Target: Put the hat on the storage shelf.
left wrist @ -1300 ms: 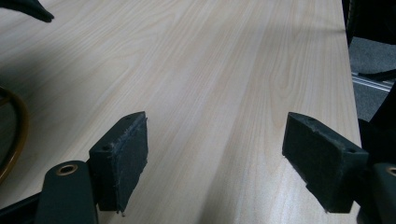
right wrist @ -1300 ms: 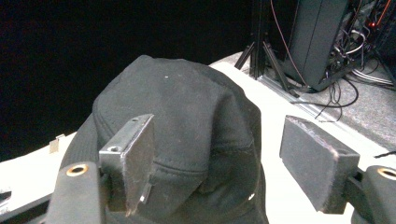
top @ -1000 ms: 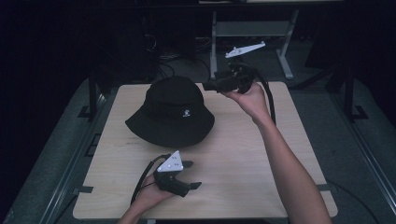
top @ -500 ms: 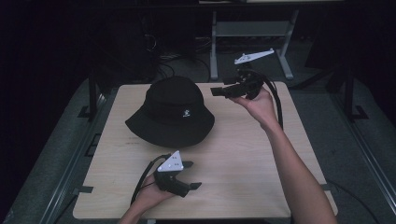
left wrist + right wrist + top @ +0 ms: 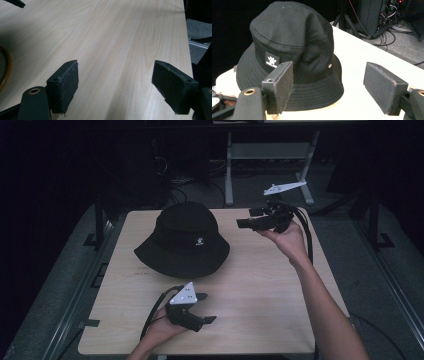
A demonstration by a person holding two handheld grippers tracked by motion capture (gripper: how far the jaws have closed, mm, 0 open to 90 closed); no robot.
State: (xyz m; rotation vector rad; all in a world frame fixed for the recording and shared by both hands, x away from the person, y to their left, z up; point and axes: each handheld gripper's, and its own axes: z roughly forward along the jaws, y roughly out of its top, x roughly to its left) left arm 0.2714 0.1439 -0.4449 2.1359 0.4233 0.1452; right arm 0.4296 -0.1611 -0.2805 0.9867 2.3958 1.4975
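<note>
One black bucket hat (image 5: 182, 241) w/ small white logo patch on crown band, brim flat on table (image 5: 250, 285), just left of right gripper (image 5: 243, 222) and ahead of its spread, empty jaws. Since 0.5 s ago right gripper has lifted slightly away from hat; hat unmoved. Left gripper (image 5: 204, 307) rests low near table's near edge, jaws wide apart, nothing between. Two grippers, one hat.

matt cloth hat (image 5: 292, 50), seemingly wood-grain table (image 5: 120, 37)
</note>
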